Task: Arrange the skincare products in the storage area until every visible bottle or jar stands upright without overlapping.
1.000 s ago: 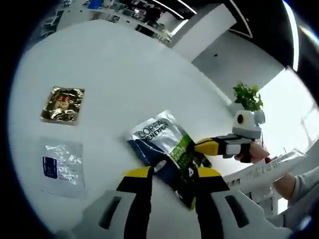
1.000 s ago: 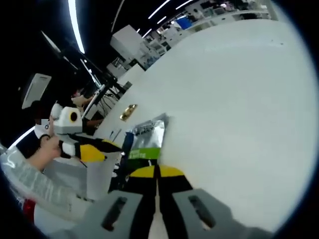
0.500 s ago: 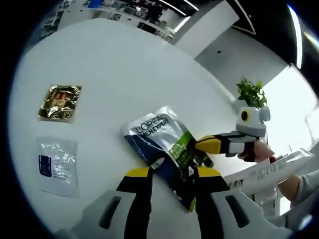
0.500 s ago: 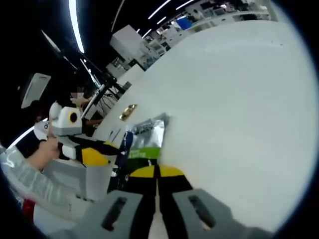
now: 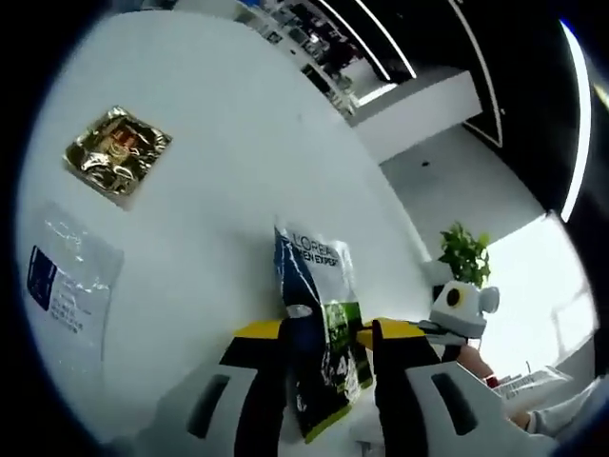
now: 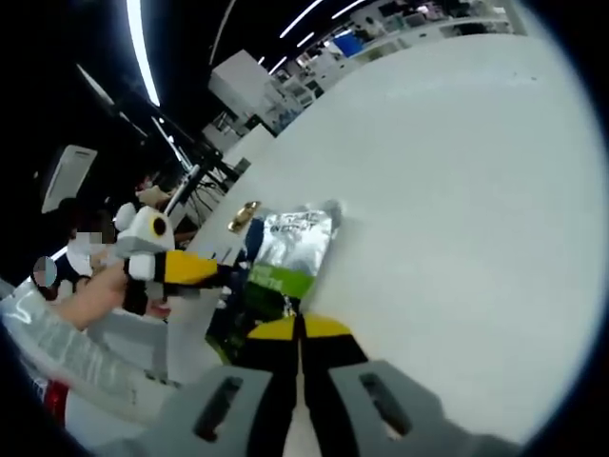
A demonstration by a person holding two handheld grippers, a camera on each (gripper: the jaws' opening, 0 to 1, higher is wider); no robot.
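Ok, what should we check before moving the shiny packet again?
1. Left gripper fingers around the silver packet: ok.
2. Right gripper fingers shut on the packet's edge: ok.
3. Packet off the white table: cannot tell.
4. Gold sachet apart from the packet: ok.
5. Clear sachet flat, not overlapping: ok.
6. Everything upright: not ok, sachets lie flat.

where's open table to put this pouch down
The white table is bare across its whole stretch to the right of the silver L'Oreal pouch in the right gripper view. It is crowded on the other side, where the gold sachet and the clear sachet lie.
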